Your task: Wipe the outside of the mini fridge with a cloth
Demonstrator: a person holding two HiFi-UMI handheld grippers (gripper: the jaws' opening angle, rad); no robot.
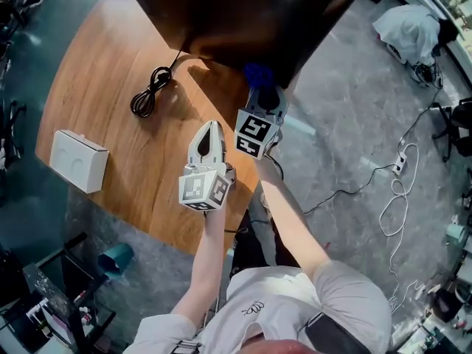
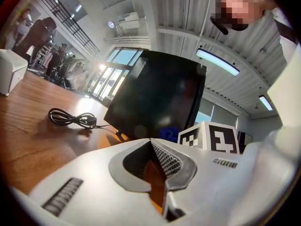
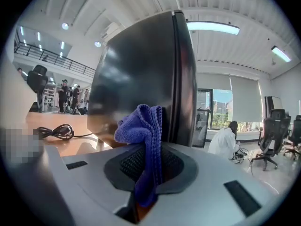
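1. A white box (image 1: 79, 161) and a coiled black cable (image 1: 151, 91) lie on the wooden bench (image 1: 96, 65), well off to the left of both sets of fingers.
2. The left gripper (image 1: 212, 126) hovers over the bench, its fingers pressed together on nothing. The tips point toward the black mini fridge (image 1: 243, 13), which stands on the bench ahead of them.
3. Just to its right, the right gripper (image 1: 259, 94) pinches a blue cloth (image 3: 141, 121). A bunched fold pokes out past the fingertips and the rest hangs down between them.
4. The fridge's glossy dark side and its door seam rise directly ahead of the right fingers. The cloth sits just beside the near corner, and no view shows whether it touches.
5. The cloth looks soft, light and limp, so it will likely flatten under pressure. A hold on its middle fold, as here, leaves enough wad beyond the fingertips to keep them off the finish.
6. The fridge looks heavy, rigid and slick. It probably needs no gripping, though the free left fingers could brace a side if wiping nudges it across the bench.
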